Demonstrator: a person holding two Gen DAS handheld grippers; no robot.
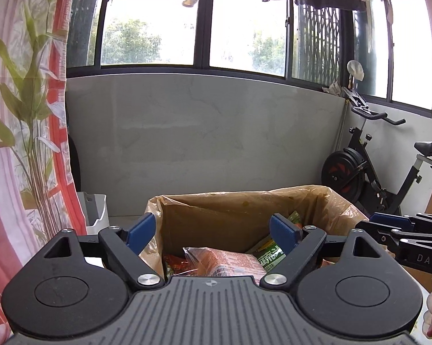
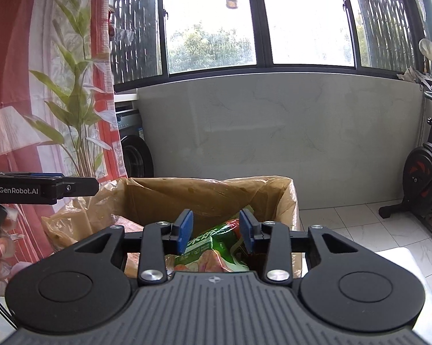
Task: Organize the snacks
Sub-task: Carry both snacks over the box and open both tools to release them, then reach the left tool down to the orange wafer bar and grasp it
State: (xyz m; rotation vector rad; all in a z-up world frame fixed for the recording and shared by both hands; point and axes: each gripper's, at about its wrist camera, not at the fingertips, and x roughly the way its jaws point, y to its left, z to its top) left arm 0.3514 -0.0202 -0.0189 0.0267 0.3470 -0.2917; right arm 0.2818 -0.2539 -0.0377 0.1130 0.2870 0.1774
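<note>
Left wrist view shows your left gripper [image 1: 213, 234] spread wide and empty over the lined box [image 1: 244, 201] where snack packets [image 1: 224, 261] lie. Your right gripper [image 2: 216, 231] stands partly apart above the green packet [image 2: 216, 247], gripping nothing. Lift both straight up, clearing the box's plastic rim; open floor lies right.

White letters "GenRobot.AI" stand on the black side of the left tongs [image 2: 42, 189], seen in the right wrist view. In the left wrist view, the letters "DAS" stand on the black body of the right tongs [image 1: 411, 240]. The green snack packet [image 2: 216, 247] and the orange snack packet [image 1: 230, 264] carry printed Chinese characters, too small and cut off to read.
</note>
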